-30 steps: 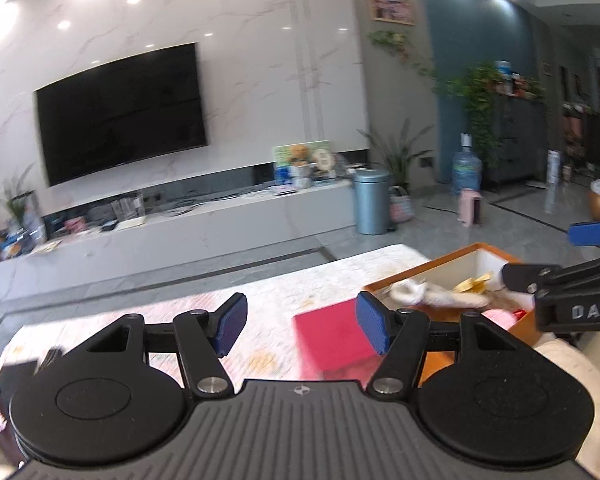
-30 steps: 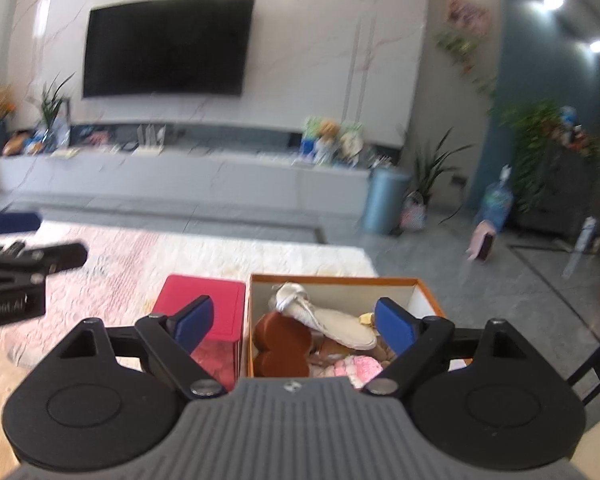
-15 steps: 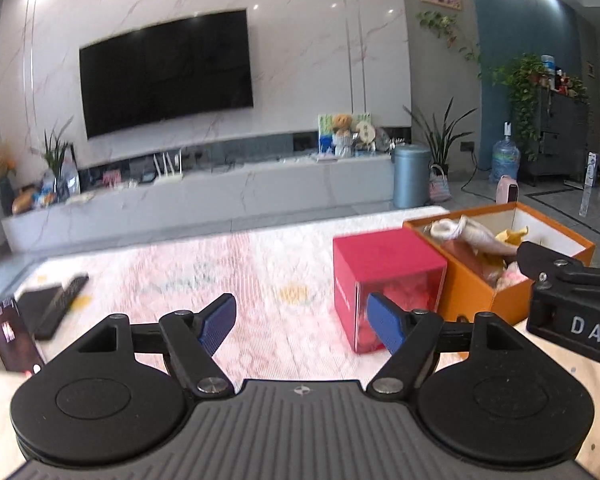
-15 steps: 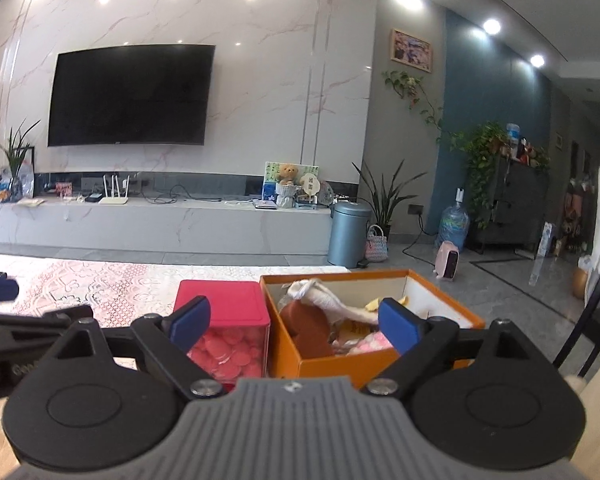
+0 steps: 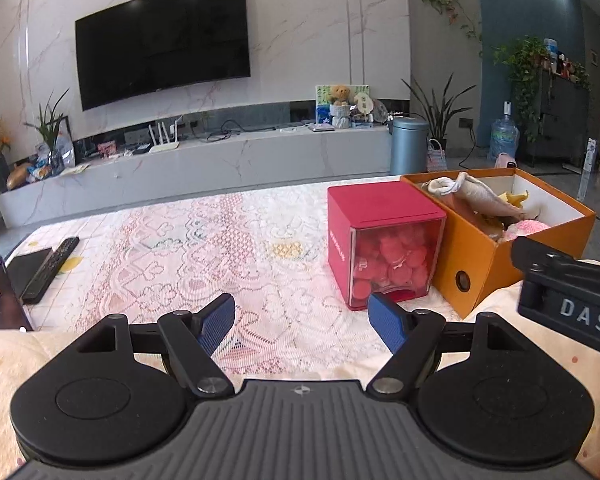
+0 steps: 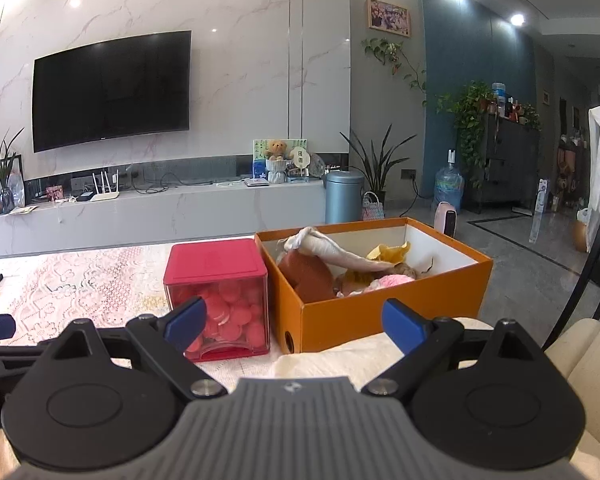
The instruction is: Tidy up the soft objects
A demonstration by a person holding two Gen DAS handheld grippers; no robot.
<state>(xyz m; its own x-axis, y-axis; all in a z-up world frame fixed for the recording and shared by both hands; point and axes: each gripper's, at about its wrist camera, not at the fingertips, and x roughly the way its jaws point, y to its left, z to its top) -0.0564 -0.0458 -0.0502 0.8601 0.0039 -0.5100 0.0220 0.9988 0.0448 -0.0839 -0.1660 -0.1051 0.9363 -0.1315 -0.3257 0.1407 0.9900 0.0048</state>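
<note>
On the right gripper (image 5: 572,300), white letters read "DAS".

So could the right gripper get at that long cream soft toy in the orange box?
Probably yes: the right gripper is open, the orange box has no lid, and the cream soft toy lies on top.

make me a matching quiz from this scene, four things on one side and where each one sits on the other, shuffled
Things:
1. red box
2. orange box
3. remote control
4. teddy bear

Places:
a. on the TV console
b. far left of the lace cloth
c. right of the red box, touching it
d. middle of the table, full of pink pom-poms

Pairs: 1-d, 2-c, 3-b, 4-a
</note>
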